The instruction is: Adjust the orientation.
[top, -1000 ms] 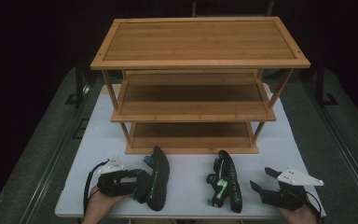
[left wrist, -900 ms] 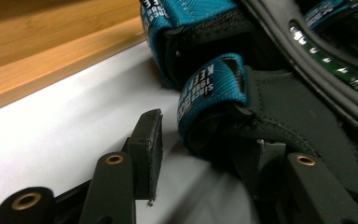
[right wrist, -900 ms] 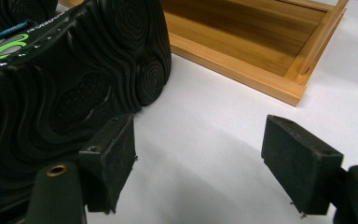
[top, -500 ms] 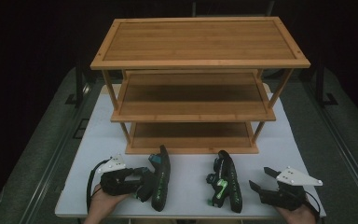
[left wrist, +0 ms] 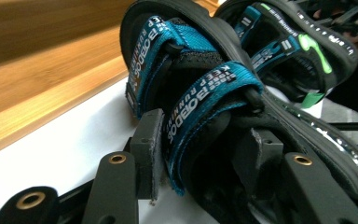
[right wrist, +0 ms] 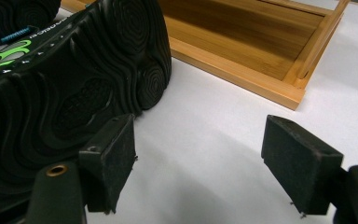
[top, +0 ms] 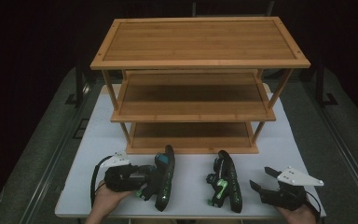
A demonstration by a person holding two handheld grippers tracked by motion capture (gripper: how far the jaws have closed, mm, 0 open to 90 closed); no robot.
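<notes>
Two black sandals lie on their sides on the white table, in front of a bamboo shelf rack. The left sandal has blue straps. My left gripper is closed around one of those straps, which sits between its pads; the gripper's midpoint falls on the strap. The right sandal, with green accents, shows its ribbed sole. My right gripper stands open just to its right, and nothing is between its jaws.
The rack has three tiers; its bottom shelf rests on the table just behind the sandals. The green-accented sandal lies right behind the blue-strapped one. Dark floor surrounds the table.
My left gripper has moved right, up to the left sandal, and its jaws have closed over a strap. The right gripper has hardly moved.
</notes>
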